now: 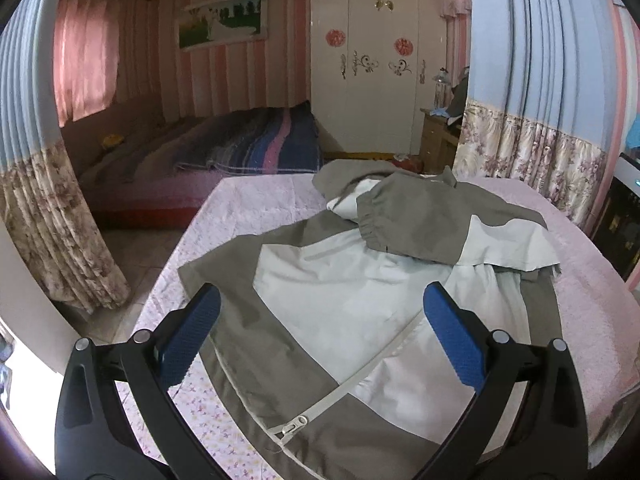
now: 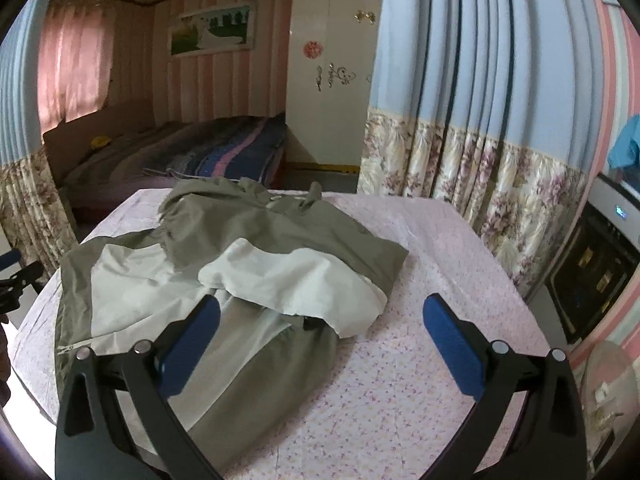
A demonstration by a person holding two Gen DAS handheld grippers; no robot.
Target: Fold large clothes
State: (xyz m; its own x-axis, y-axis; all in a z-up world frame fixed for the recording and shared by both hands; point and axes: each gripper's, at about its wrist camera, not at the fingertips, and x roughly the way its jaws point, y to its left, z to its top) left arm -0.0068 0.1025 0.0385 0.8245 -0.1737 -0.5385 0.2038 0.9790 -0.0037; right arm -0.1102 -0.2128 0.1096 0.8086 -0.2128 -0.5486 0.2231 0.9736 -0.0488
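Observation:
A large olive-and-pale-grey jacket [image 1: 340, 292] lies on a table with a pink floral cloth [image 1: 240, 208]. Its right side and sleeve [image 1: 440, 216] are folded over onto the body. A white zipper [image 1: 296, 426] runs down the front near me. My left gripper [image 1: 320, 300] is open and empty, hovering over the jacket's lower front. In the right wrist view the jacket [image 2: 280, 240] lies left of centre with the folded sleeve on top. My right gripper [image 2: 320, 308] is open and empty, above the jacket's right hem and the bare cloth [image 2: 440, 248].
Blue and floral curtains [image 2: 480, 120] hang close behind the table on the right. A dark oven [image 2: 592, 272] stands at the far right. A bed with a striped blanket [image 1: 248, 140] and a white wardrobe [image 1: 372, 60] lie beyond. The left gripper shows at the left edge of the right wrist view [image 2: 16, 272].

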